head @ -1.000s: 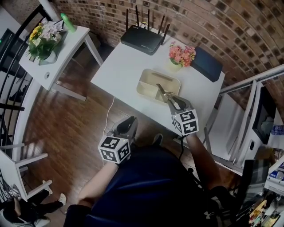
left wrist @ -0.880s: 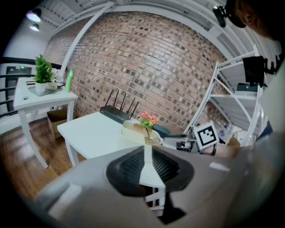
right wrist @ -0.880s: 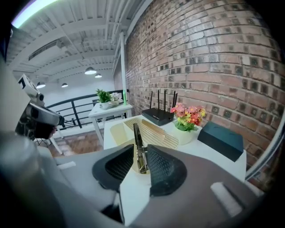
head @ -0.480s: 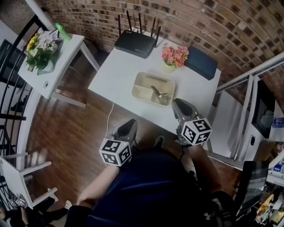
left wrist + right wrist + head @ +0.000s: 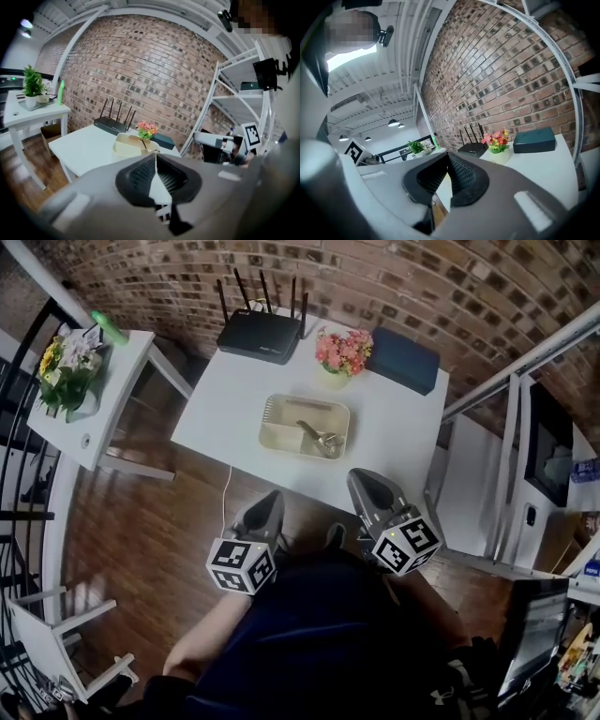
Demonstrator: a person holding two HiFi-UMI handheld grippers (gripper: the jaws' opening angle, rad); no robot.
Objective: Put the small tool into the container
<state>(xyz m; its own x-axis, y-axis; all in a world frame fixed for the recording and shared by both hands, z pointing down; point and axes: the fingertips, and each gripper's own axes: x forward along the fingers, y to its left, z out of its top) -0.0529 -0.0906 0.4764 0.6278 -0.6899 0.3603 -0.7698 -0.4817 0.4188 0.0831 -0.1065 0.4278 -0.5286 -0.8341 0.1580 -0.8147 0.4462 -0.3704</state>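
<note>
Right tongs [image 5: 364,480] withdrawn, shut, empty; small tool [image 5: 319,439] lies inside container [image 5: 266,424].

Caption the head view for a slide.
Small tool lies in the beige container on the white table; left gripper and right gripper shut, empty.

The small tool [image 5: 320,439], held a second ago above the container [image 5: 277,409] by the right gripper [image 5: 364,484], now lies inside its right part. The right gripper is drawn back past the near edge of the table [image 5: 398,432], jaws together and empty.
</note>
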